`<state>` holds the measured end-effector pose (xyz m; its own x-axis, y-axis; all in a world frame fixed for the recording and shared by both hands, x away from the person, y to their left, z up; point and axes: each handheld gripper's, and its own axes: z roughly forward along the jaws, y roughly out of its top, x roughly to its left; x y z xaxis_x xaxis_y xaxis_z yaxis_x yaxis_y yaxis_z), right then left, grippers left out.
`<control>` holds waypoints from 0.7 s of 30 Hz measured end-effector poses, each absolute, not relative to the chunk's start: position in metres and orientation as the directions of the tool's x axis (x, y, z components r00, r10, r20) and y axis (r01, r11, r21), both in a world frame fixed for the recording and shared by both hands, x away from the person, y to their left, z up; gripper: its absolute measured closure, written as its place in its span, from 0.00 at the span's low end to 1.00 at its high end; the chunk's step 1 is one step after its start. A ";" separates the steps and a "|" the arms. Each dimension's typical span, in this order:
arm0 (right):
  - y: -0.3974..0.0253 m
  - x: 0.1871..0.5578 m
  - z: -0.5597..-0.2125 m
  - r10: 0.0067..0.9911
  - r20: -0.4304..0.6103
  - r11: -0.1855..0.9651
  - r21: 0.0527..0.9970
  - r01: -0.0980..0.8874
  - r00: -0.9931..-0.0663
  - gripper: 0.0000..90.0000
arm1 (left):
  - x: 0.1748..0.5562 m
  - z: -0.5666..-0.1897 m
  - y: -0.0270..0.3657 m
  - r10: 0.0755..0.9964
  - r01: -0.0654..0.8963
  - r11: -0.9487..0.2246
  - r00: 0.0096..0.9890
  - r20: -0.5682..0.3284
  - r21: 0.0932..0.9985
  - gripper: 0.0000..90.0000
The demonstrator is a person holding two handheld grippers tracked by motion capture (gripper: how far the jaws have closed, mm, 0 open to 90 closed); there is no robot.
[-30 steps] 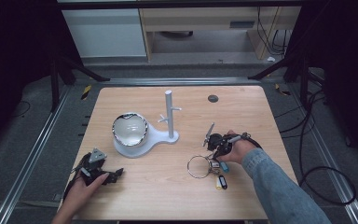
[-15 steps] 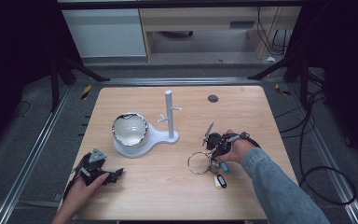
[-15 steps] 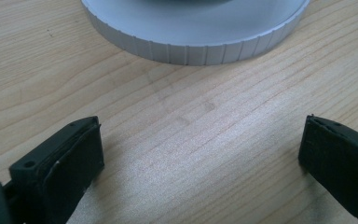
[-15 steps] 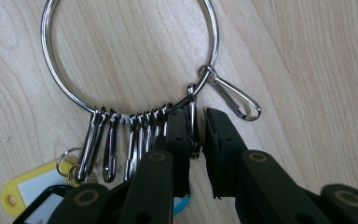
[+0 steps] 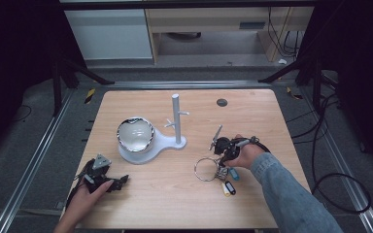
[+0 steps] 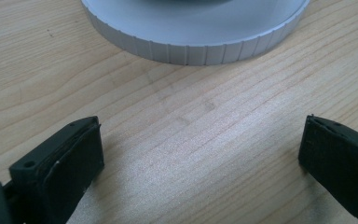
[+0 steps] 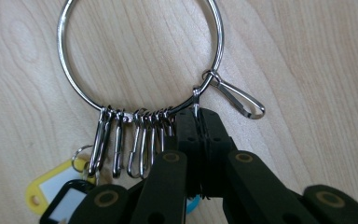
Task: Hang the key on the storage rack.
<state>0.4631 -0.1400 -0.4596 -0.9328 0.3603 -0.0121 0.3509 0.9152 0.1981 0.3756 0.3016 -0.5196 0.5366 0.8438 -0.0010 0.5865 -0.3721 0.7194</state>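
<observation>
1. Right gripper (image 5: 222, 154) sits right of table centre, held in the right hand (image 5: 245, 154). Its jaws are pressed together on the key ring (image 7: 140, 56), pinching the wire at the ring's lower edge, next to the row of snap clips (image 7: 130, 135).
2. Key ring lies flat on the wooden table (image 5: 252, 111), just in front of the white stand and to its right. One loose swivel clip (image 7: 237, 98) hangs off the ring right beside the pinch point.
3. Key tags trail toward the person: yellow tag (image 7: 51, 184), black tag (image 7: 70, 205), and a sliver of blue tag (image 7: 193, 205) under the jaws. In the high view they fan out just below the ring.
4. Left gripper (image 5: 108, 178) rests at the near-left of the table in the left hand (image 5: 85, 194). Jaws are spread wide with bare wood between them, holding nothing.
5. White stand (image 5: 148, 145) is near table centre: round base with a shiny bowl (image 5: 135, 133) on it, upright post (image 5: 176, 119) with short pegs. Left gripper view shows the ribbed base rim (image 6: 196, 46) ahead of the jaws, not touching them.
</observation>
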 end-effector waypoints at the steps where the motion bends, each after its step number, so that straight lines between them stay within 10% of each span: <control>1: -0.140 0.462 -0.458 0.369 -0.008 0.911 0.203 0.360 -0.929 0.99 | 0.376 -0.520 0.302 0.844 0.586 -0.372 0.537 -0.001 0.719 0.00; 21: -0.154 0.455 -0.417 0.439 -0.010 0.874 0.240 0.424 -0.899 0.99 | 0.376 -0.520 0.302 0.844 0.587 -0.372 0.537 -0.001 0.719 0.00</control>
